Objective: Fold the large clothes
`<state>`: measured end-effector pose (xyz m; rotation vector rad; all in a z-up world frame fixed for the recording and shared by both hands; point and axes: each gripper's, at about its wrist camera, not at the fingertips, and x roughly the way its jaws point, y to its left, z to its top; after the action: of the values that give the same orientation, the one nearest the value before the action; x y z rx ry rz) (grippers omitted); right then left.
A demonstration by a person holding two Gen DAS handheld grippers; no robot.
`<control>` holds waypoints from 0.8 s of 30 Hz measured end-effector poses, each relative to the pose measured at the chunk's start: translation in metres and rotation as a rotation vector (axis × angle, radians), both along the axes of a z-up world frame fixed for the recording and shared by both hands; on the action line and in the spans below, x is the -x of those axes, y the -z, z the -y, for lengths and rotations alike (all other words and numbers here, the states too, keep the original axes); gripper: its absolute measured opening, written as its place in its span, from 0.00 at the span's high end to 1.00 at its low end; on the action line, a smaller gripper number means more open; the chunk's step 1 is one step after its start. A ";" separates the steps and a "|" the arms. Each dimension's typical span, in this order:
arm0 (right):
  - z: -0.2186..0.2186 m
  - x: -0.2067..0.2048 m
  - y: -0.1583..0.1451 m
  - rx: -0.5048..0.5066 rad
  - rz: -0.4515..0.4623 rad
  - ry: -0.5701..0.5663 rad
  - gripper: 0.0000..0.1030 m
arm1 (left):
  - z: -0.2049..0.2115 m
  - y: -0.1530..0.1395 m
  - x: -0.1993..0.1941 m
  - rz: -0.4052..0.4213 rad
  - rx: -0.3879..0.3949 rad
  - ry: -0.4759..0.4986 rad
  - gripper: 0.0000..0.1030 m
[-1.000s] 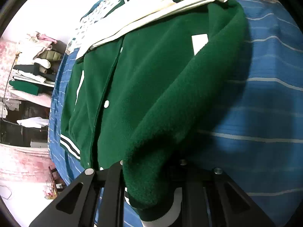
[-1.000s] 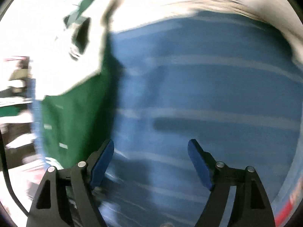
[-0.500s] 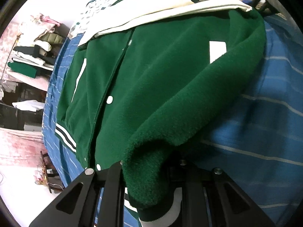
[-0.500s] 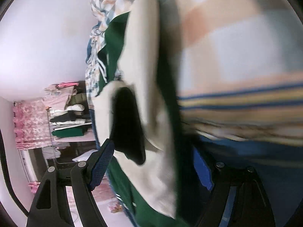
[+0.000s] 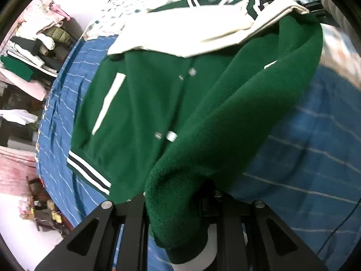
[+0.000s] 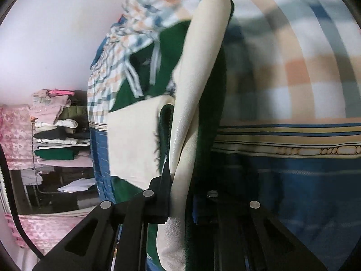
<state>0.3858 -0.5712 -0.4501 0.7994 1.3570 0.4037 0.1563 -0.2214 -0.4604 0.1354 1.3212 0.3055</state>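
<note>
A green jacket [image 5: 158, 103] with cream sleeves is spread on the blue striped bed [image 5: 315, 158]. Its green sleeve [image 5: 203, 169] is pinched at the cuff by the left gripper [image 5: 180, 225] — jaws together on the fabric. The right gripper [image 6: 180, 203] has just been closing and is clamped on the cream sleeve [image 6: 194, 113]. Folded clothes [image 6: 54, 131] are stacked on a shelf behind.

We have just closed the right gripper [image 6: 180, 203] on the cream sleeve [image 6: 194, 113], which now runs up the middle of its frame where only blue bedding lay 1 second ago. In the left view, the jacket [image 5: 158, 103] has slid lower, baring more plaid bedding [image 5: 140, 2] at the top.
</note>
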 end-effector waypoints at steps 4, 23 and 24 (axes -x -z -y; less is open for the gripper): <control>-0.031 -0.003 -0.061 0.029 0.036 0.001 0.86 | -0.050 -0.034 0.000 0.043 0.096 -0.029 0.87; -0.402 -0.098 -0.044 0.365 -0.027 -0.234 0.87 | -0.312 0.049 -0.013 0.041 0.394 -0.412 0.80; -0.417 -0.100 -0.034 0.379 -0.038 -0.243 0.87 | -0.321 0.054 -0.012 0.038 0.422 -0.428 0.80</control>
<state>0.4863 -0.1546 -0.4159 0.3320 1.5143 0.3062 0.1683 0.0997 -0.5141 -0.5118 1.3429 0.3791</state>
